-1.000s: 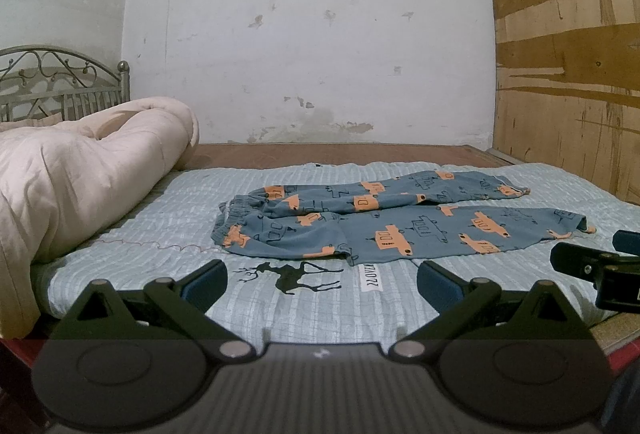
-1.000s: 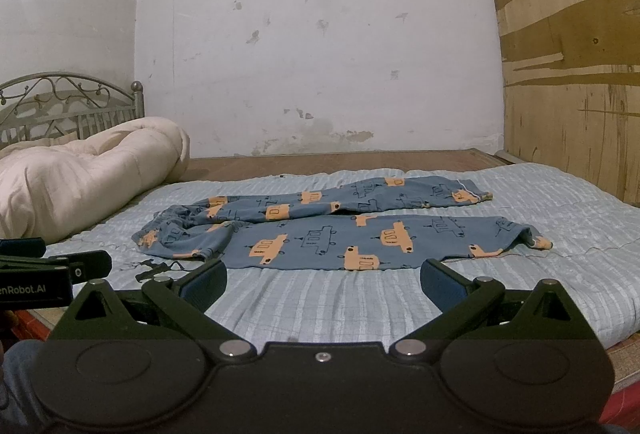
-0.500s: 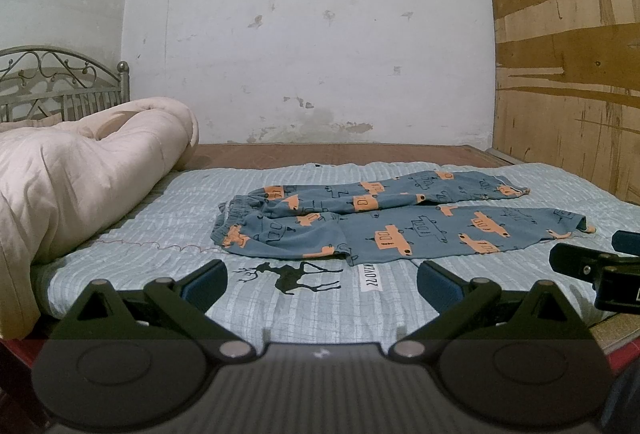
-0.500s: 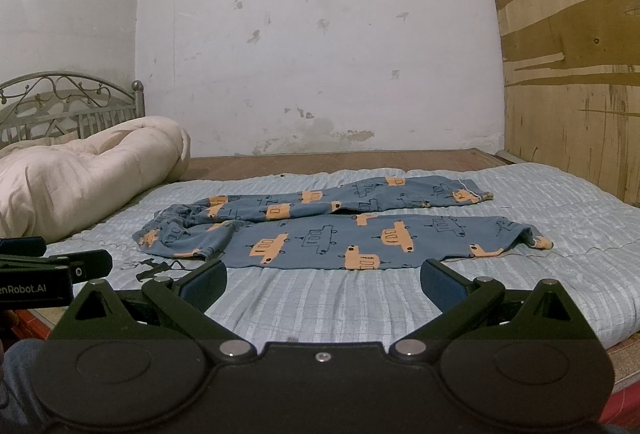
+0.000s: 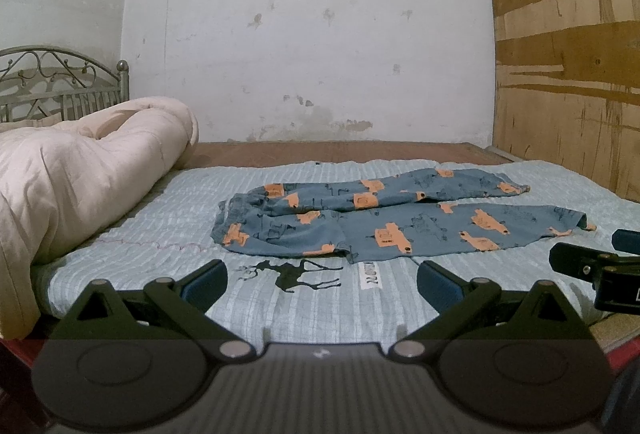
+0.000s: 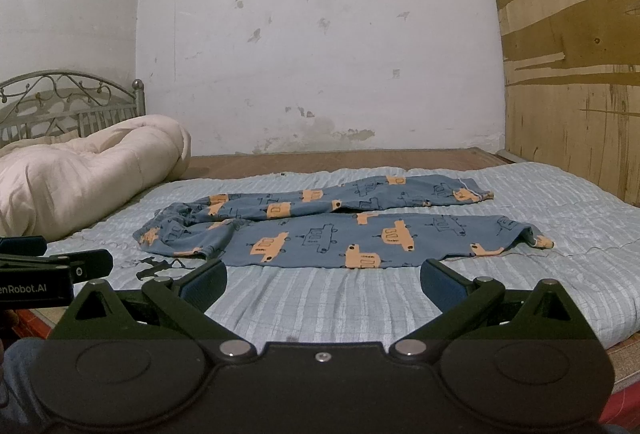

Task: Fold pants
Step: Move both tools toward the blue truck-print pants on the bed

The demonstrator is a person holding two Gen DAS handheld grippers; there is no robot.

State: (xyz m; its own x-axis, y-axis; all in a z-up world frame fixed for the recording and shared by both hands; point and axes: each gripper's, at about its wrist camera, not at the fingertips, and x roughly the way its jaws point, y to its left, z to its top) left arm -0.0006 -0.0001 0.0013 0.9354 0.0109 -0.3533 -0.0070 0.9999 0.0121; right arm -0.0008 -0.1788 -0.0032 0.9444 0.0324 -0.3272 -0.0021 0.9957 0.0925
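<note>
Blue pants with orange car prints lie spread flat on the bed, waistband to the left, both legs stretched to the right. They also show in the right wrist view. My left gripper is open and empty, hovering at the bed's near edge in front of the waistband. My right gripper is open and empty, at the near edge in front of the near leg. Each gripper shows at the side of the other's view: the right one, the left one.
The light blue quilted bedspread carries a black deer print and a white label. A rolled cream duvet lies at the left by a metal headboard. A white wall is behind, a plywood wall at right.
</note>
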